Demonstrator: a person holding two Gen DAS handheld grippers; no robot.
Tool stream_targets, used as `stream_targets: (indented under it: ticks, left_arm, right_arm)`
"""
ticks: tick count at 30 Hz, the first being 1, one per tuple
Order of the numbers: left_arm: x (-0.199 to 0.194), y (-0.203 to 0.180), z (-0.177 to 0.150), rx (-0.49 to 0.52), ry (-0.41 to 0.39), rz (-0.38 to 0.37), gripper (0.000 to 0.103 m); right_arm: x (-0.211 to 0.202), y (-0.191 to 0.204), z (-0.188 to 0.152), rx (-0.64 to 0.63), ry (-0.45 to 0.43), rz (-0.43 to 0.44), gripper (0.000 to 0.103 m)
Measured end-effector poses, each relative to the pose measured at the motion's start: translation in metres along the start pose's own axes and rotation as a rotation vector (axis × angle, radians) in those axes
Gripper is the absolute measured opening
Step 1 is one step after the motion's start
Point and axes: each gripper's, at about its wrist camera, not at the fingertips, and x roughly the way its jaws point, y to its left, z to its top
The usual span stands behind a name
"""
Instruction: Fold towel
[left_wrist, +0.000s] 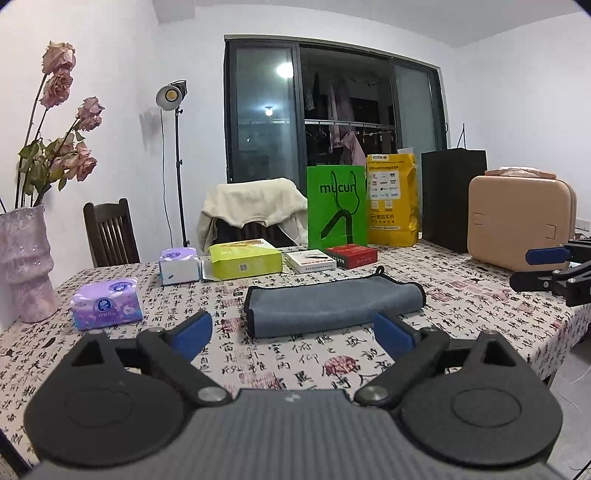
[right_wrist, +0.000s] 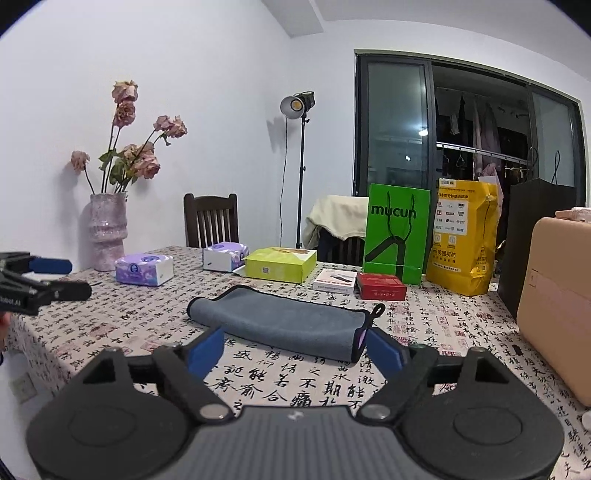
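Note:
A grey towel with black edging (left_wrist: 332, 306) lies folded into a long band on the patterned tablecloth; it also shows in the right wrist view (right_wrist: 288, 321). A small hanging loop (right_wrist: 377, 311) sticks up at its right end. My left gripper (left_wrist: 293, 334) is open and empty, held just in front of the towel's near edge. My right gripper (right_wrist: 295, 349) is open and empty, close to the towel's near edge, its right blue pad (right_wrist: 384, 350) beside the towel's right end. The right gripper also shows at the right edge of the left wrist view (left_wrist: 546, 267).
Tissue packs (left_wrist: 107, 304) (left_wrist: 179, 264), a lime box (left_wrist: 243, 260), white and red boxes (left_wrist: 332, 258), green (left_wrist: 336, 206) and yellow bags (left_wrist: 393, 199), a black bag (left_wrist: 452, 199) and a beige case (left_wrist: 521, 221) line the table's far side. A vase of flowers (left_wrist: 26, 262) stands left.

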Motion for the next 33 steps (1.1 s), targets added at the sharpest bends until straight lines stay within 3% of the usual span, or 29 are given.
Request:
stream_targets:
  ticks: [14,33]
  left_arm:
    - [-0.023,-0.005,-0.036,-0.079,0.021,-0.013,0.100]
    - [-0.081,-0.015,-0.062,-0.087,0.016,-0.040,0.103]
  right_arm:
    - [-0.033,0.045,-0.023,-0.093,-0.050,0.016,0.092]
    - [-0.068,0.075,-0.060,0.024,-0.031,0.052,0.093]
